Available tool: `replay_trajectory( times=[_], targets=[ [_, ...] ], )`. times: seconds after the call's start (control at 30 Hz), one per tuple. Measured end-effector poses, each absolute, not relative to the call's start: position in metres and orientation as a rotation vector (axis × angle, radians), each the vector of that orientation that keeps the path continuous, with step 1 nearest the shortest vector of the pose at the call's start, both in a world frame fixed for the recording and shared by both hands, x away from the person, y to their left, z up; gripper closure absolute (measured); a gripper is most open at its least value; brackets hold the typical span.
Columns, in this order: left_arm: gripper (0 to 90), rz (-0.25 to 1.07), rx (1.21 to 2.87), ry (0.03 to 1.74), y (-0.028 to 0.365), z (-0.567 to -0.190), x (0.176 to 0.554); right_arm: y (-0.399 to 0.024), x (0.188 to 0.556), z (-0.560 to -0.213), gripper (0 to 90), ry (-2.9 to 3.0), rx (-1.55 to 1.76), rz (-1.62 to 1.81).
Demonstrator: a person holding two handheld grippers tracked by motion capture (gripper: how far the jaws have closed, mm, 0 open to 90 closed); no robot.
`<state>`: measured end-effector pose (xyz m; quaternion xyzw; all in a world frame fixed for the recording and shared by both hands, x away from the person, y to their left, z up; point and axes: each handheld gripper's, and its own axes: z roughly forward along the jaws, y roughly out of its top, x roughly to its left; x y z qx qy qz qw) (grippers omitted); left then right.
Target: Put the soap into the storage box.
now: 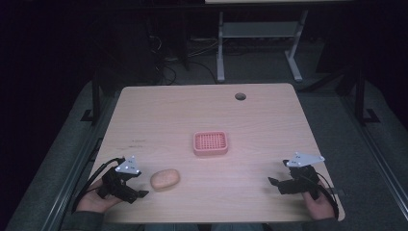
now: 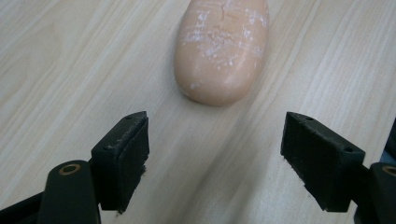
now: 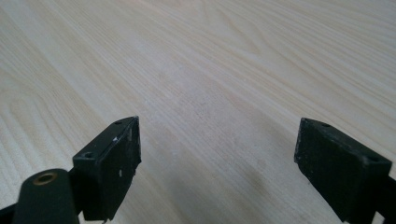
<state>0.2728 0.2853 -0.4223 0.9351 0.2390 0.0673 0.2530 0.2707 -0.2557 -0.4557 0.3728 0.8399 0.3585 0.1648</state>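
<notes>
Each hand carries a black gripper. The left gripper (image 1: 139, 194) bears a grey three-cornered plate with small dark dots on top, and a black cable loops out behind its fingers. The right gripper (image 1: 272, 181) has the same plate and a black cable trailing back from its fingers. Seen close, the fingers (image 2: 122, 161) are blocky black pads with small screw holes; behind them sits a rounded black link with a brass-coloured rivet. Dark sleeves cover the wrists.
</notes>
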Motion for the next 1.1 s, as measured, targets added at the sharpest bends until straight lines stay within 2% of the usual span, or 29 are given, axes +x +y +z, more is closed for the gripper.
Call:
replay_trajectory(
  times=[1.1],
  targets=[
    [22.9, 0.166, 2.591, 0.575, 0.254, -0.421, 0.286, -0.255, 0.27, -0.456, 14.1, 2.405, 1.054, 1.015]
  ],
)
